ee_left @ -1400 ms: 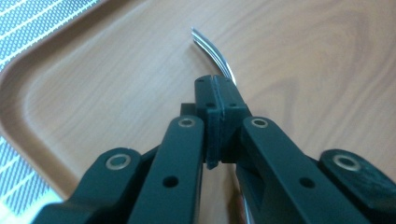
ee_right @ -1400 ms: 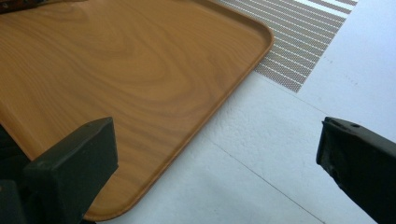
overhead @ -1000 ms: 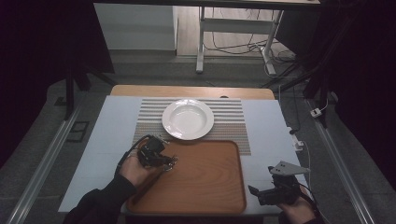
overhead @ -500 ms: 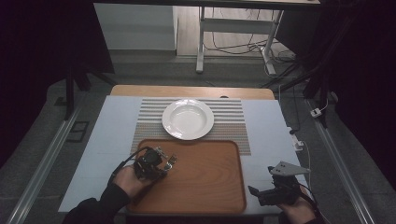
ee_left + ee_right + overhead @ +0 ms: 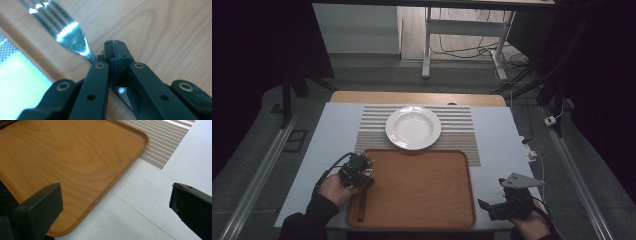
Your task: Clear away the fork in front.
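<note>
The high view hangs above my side of the table and looks forward and down, taking in the whole wooden tray (image 5: 422, 185), the white plate (image 5: 413, 127) and the floor beyond. The camera on my left gripper (image 5: 115, 53) sits very close over the tray's wood, looking along its jaws past a fork (image 5: 72, 41). The one on my right gripper (image 5: 115, 202) looks from low and near across the tray's corner (image 5: 75, 165) and the striped mat (image 5: 165, 137). All three share the tray.
</note>
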### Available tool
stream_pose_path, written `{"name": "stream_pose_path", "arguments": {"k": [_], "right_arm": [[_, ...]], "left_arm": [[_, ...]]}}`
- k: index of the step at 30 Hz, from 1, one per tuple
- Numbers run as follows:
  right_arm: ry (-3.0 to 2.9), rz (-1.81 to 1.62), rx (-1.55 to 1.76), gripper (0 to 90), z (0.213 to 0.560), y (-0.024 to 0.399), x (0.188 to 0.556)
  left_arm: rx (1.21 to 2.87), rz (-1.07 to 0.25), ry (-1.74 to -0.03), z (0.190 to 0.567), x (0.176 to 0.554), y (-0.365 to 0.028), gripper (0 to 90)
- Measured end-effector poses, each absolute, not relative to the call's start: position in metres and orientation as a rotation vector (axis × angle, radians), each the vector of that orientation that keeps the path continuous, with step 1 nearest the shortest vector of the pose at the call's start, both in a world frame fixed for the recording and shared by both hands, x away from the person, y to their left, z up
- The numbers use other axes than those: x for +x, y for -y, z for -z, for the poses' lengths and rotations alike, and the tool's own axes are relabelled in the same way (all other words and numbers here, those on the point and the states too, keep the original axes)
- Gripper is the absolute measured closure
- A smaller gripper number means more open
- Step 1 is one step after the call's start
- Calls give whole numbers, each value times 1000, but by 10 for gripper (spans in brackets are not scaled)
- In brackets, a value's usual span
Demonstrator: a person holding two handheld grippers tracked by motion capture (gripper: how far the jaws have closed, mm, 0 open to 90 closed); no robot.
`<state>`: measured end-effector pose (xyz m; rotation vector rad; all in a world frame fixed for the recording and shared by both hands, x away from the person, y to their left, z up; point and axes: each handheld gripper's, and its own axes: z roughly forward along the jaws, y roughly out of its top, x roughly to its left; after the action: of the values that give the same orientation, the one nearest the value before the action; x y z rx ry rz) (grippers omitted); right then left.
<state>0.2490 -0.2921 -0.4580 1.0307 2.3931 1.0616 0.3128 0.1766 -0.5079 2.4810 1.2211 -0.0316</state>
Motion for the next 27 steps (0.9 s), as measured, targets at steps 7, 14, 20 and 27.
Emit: {"name": "stream_pose_path", "arguments": {"k": [7, 14, 20, 27], "right_arm": [[-2392, -1065, 1031, 0, 458, 292, 249], [-2393, -1065, 1030, 0, 458, 292, 249], [-2393, -1065, 1029, 0, 458, 292, 249], [-2385, -1070, 1036, 0, 458, 292, 249]], "left_arm": [[2463, 54, -1203, 506, 310, -177, 835], [2473, 112, -1204, 506, 298, -180, 853], [2483, 74, -1256, 506, 293, -188, 877], [2390, -11, -1223, 493, 282, -196, 722]]}}
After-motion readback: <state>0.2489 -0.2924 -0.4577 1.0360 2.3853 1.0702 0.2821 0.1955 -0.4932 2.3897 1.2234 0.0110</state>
